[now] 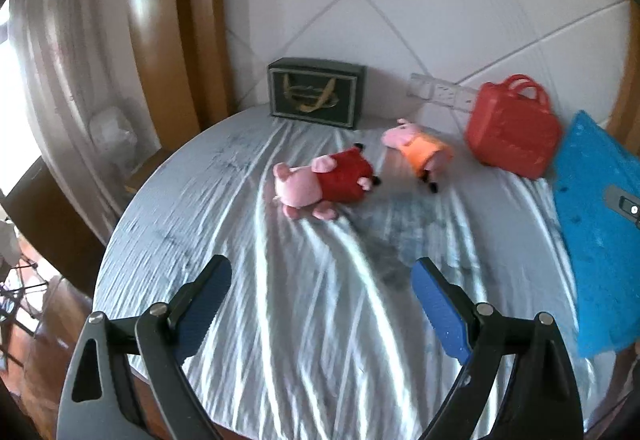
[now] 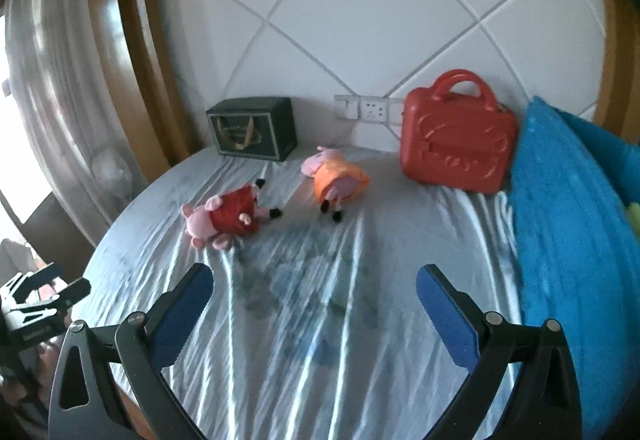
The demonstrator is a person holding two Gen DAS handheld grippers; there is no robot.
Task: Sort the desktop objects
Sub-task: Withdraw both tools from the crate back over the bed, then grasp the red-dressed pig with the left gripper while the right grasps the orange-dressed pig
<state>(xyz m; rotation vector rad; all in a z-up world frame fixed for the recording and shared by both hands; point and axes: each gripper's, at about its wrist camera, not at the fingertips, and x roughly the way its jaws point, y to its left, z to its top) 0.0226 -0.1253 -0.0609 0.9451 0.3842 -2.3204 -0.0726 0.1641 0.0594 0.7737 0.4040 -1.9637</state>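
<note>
Two tongs point(image 1: 322, 284) point(image 2: 314, 290) agape, empty — red case point(image 2: 458, 144) shut, dark box point(image 2: 254, 128) upright — contents unseen.

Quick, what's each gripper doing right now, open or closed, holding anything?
Left gripper: jaws open, nothing between them, above the wrinkled sheet.
Right gripper: jaws open, empty, also over the sheet.

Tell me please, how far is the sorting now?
Nothing looks sorted yet. The red-dressed pig plush and orange-dressed pig plush lie loose on the sheet, apart from the closed red case. Left gripper and right gripper are open and empty. Everything remains.
</note>
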